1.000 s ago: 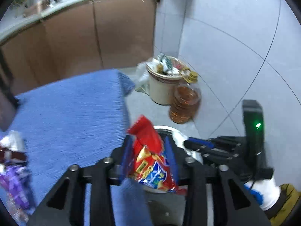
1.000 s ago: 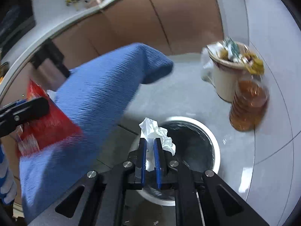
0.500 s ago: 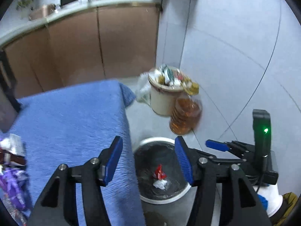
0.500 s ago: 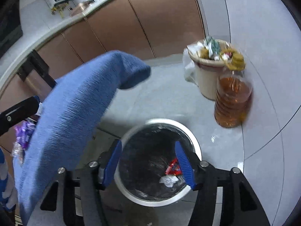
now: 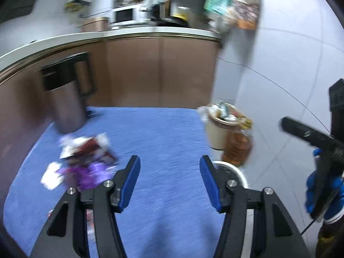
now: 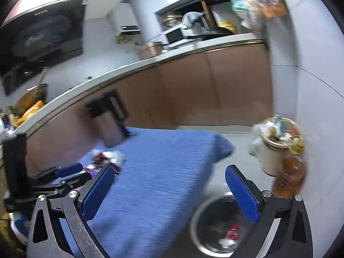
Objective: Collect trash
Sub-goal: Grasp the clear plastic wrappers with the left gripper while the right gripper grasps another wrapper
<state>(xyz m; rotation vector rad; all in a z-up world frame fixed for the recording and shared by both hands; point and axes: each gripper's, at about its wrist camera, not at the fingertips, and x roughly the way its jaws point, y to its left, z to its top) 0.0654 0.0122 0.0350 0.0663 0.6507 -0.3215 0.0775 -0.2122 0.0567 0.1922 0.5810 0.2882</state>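
Observation:
My left gripper (image 5: 169, 180) is open and empty above the blue-cloth table (image 5: 163, 142). A blurred pile of wrappers (image 5: 83, 161), purple, red and white, lies on the cloth to its left; it also shows in the right wrist view (image 6: 107, 159). My right gripper (image 6: 169, 191) is open and empty over the table's right edge. The metal trash bin (image 6: 206, 217) stands on the floor below it, holding a red wrapper (image 6: 232, 232) and a white tissue (image 6: 225, 241). The bin's rim (image 5: 236, 169) shows in the left wrist view.
A steel kettle (image 5: 66, 99) stands at the table's far left. On the floor to the right are a full beige bucket (image 6: 275, 150) and an oil bottle (image 6: 290, 172). Brown cabinets (image 5: 161, 71) and a worktop run behind.
Both grippers let go of their trash, the red wrapper and the tissue, which now lie in the bin. Both then rose and swung left, back over the table, jaws open.

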